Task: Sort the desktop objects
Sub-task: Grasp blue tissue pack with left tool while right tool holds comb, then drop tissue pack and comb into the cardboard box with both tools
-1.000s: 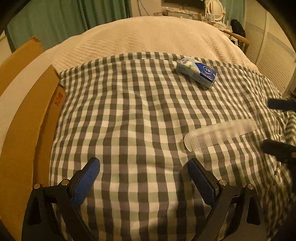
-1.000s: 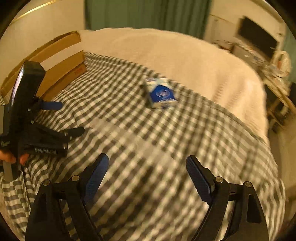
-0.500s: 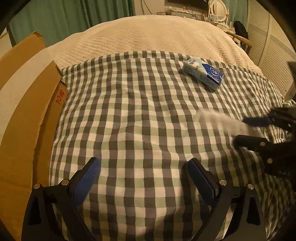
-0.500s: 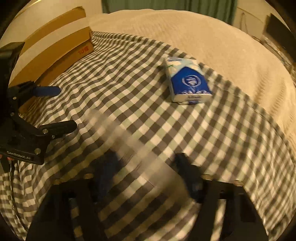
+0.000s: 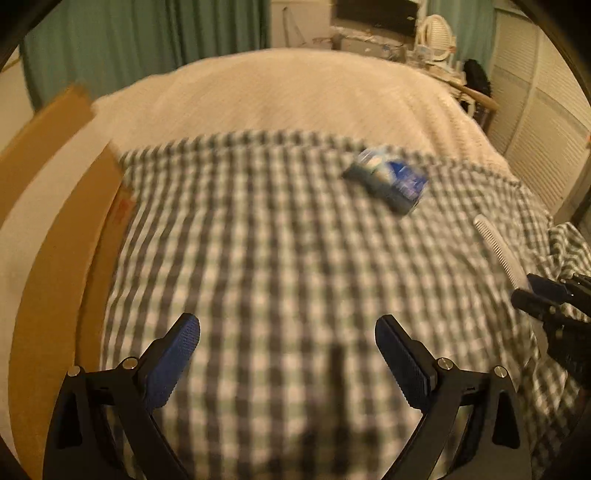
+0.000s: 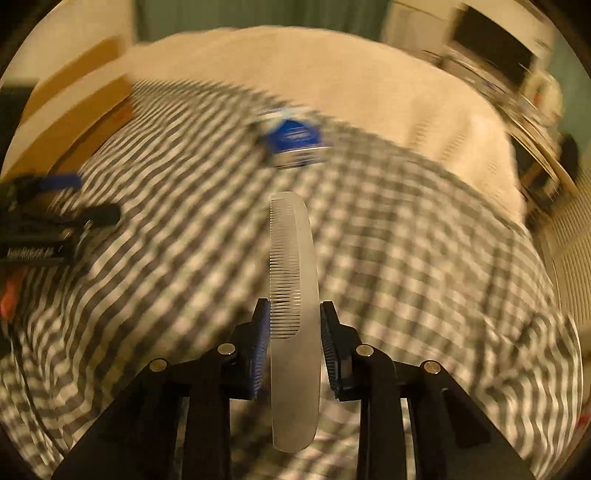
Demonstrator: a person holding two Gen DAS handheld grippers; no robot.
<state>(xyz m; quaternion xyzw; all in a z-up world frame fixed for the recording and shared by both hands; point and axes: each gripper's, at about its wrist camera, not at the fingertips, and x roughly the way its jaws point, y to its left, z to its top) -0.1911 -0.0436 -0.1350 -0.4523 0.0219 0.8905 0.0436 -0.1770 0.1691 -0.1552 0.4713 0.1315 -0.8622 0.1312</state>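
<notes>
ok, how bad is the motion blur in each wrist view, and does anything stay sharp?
Left wrist: checked cloth and blue tissue pack smeared; left gripper fingers crisp. Right wrist: background streaked, but the comb in the right gripper is sharp, its teeth readable. Both views are dim, warm-tinted and fisheye-bent.

location type: a bedroom in a home. a bed (image 5: 303, 96) fills the centre of both views, covered by a cream textured bedspread (image 6: 369, 85) with a grey-and-white checked cloth (image 5: 277, 258) laid over it. green curtains (image 5: 147, 40) hang along the upper left of the left wrist view. a cluttered dresser (image 5: 373, 42) with a small round mirror (image 5: 437, 27) stands at upper centre-right. white louvred doors (image 5: 543, 147) occupy the right edge. a flattened cardboard box (image 5: 66, 236) lies along the left edge of the bed.
</notes>
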